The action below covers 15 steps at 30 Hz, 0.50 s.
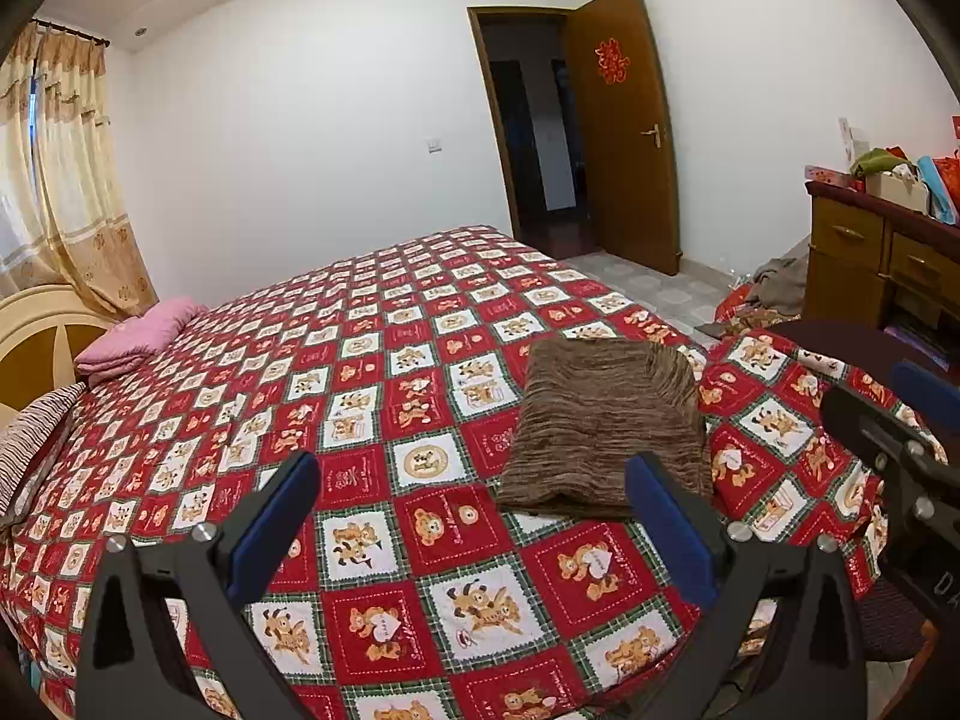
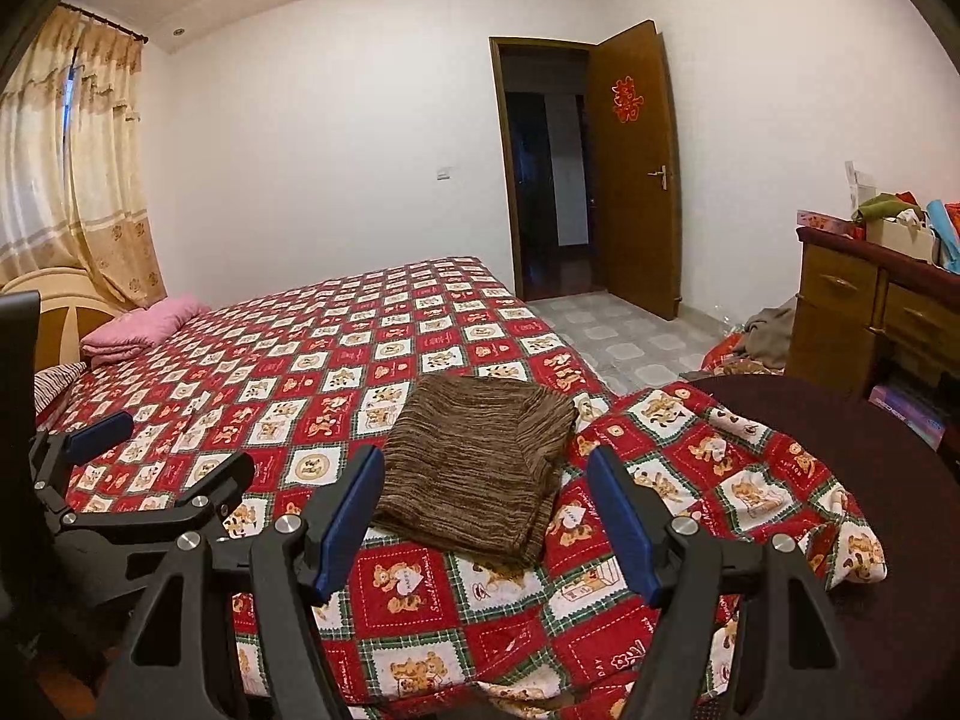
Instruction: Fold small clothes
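A brown striped knit garment (image 1: pixel 606 426) (image 2: pixel 480 468) lies folded into a flat rectangle on the red patchwork bedspread (image 1: pixel 372 360) (image 2: pixel 324 348), near the bed's corner. My left gripper (image 1: pixel 474 480) hovers just short of it, open, nothing between its blue pads (image 1: pixel 273 534); the garment's near edge sits by the right pad. My right gripper (image 2: pixel 486 480) is open too, its blue pads (image 2: pixel 345 516) standing either side of the garment's near edge without touching it. Each gripper shows at the edge of the other's view: the right gripper (image 1: pixel 888 420), the left gripper (image 2: pixel 168 462).
A folded pink cloth (image 1: pixel 138 336) (image 2: pixel 141 327) lies by the headboard (image 1: pixel 36 336). A striped pillow (image 1: pixel 36 438) sits at the left edge. A dark round seat (image 2: pixel 870 456) stands at the bed's corner, a wooden dresser (image 1: pixel 876 258) (image 2: pixel 864 312) with clutter and a clothes heap beyond. The door (image 1: pixel 624 132) stands open.
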{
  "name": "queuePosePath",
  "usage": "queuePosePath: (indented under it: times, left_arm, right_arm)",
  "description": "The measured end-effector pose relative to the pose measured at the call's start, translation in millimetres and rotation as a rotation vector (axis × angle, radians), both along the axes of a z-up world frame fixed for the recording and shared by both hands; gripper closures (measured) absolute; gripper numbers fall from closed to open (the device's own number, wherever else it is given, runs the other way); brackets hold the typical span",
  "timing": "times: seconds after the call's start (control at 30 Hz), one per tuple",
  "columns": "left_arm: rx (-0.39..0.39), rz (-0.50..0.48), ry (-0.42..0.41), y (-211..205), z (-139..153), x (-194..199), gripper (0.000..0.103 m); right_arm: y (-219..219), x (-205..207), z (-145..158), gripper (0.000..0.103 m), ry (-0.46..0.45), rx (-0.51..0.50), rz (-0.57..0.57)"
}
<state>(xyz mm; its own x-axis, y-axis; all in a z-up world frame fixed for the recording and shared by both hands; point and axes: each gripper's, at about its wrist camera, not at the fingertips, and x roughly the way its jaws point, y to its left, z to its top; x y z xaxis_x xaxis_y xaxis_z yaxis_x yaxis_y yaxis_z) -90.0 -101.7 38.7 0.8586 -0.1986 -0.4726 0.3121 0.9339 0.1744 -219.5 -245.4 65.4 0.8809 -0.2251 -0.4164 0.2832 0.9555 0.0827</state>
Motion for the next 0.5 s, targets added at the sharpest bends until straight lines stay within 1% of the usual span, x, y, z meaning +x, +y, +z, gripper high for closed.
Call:
queuePosePath:
  times: [0.5]
  left_arm:
    - [0.004,0.006,0.0,-0.2,-0.3,0.7,0.0]
  right_arm:
    - [-0.3,0.9,0.1,0.032,-0.001,-0.001,-0.001]
